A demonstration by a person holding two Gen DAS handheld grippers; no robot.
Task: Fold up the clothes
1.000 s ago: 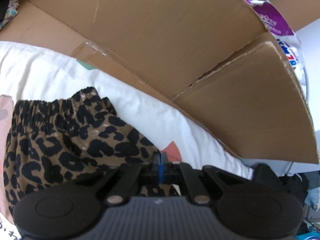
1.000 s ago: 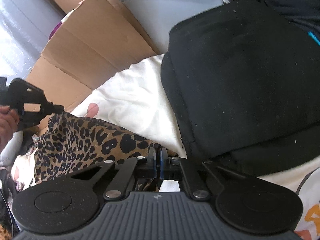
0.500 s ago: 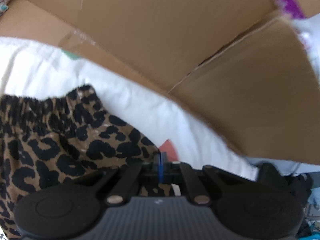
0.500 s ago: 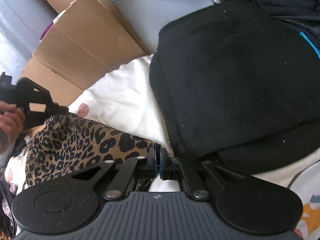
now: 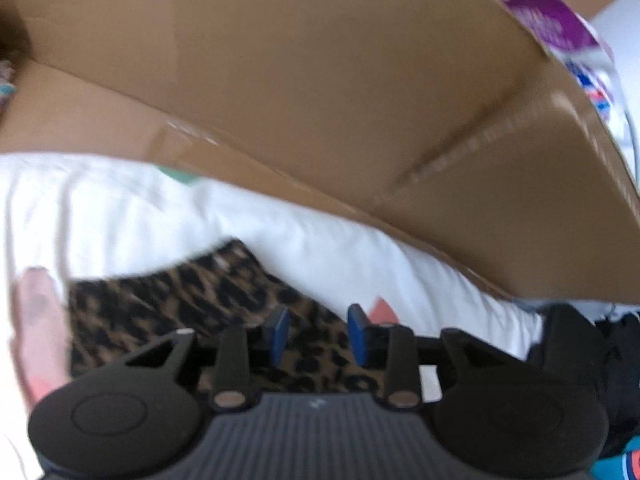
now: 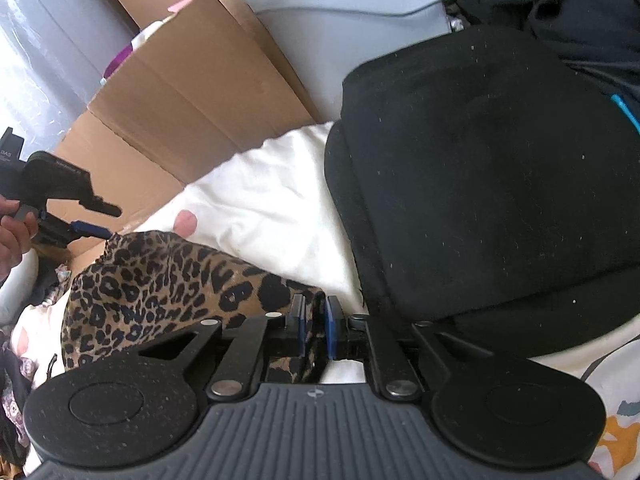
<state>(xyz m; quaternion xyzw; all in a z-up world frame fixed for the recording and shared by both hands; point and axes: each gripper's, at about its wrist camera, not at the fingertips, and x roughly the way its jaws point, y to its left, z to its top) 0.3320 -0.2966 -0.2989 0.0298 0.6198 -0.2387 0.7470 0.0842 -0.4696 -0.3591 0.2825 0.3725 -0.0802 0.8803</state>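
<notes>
A leopard-print garment (image 6: 160,280) lies folded on the white bedsheet (image 6: 272,208). In the left wrist view the garment (image 5: 180,304) is blurred, below and behind my left gripper (image 5: 319,332). That gripper's jaws are opening, and its blue pads (image 5: 280,330) stand apart with nothing pinched. From the right wrist view, the left gripper (image 6: 110,222) hovers just off the garment's far left edge, held by a hand (image 6: 12,228). My right gripper (image 6: 316,324) is at the garment's near right corner. Its jaws are opening, with a narrow gap and a strip of fabric still between the pads.
A folded black garment (image 6: 480,180) lies right of the leopard piece. Large cardboard sheets (image 5: 320,80) lean along the bed's far side, with a purple bag (image 5: 548,20) behind them. Dark clothes (image 6: 560,12) are piled at the top right.
The left gripper went from shut on the leopard garment to open and has drawn back off its edge. The right gripper's pads have parted slightly. The garment now lies flat.
</notes>
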